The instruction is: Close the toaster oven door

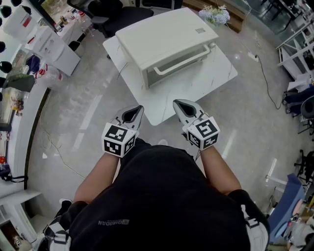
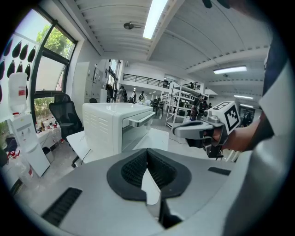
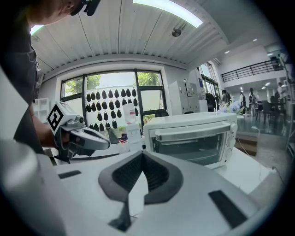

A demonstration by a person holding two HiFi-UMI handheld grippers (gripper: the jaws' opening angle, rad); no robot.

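A white toaster oven (image 1: 167,41) stands on a white table (image 1: 196,88); its glass door (image 3: 193,147) sits upright against the body, with the bar handle (image 1: 184,61) along its top edge. Both grippers hang in front of the person's body, short of the table's near corner. My left gripper (image 1: 139,109) is shut with nothing in it, and so is my right gripper (image 1: 177,104). The left gripper view shows the oven (image 2: 113,126) from its side, past the closed jaws (image 2: 147,152), with the right gripper (image 2: 177,131) beside. The right gripper view faces the oven (image 3: 191,136) over closed jaws (image 3: 143,154).
A black office chair (image 1: 113,14) stands behind the table. A white water dispenser (image 1: 49,46) and shelves line the left wall. A cable (image 1: 267,78) trails on the floor at right, and flowers (image 1: 216,14) sit beyond the oven.
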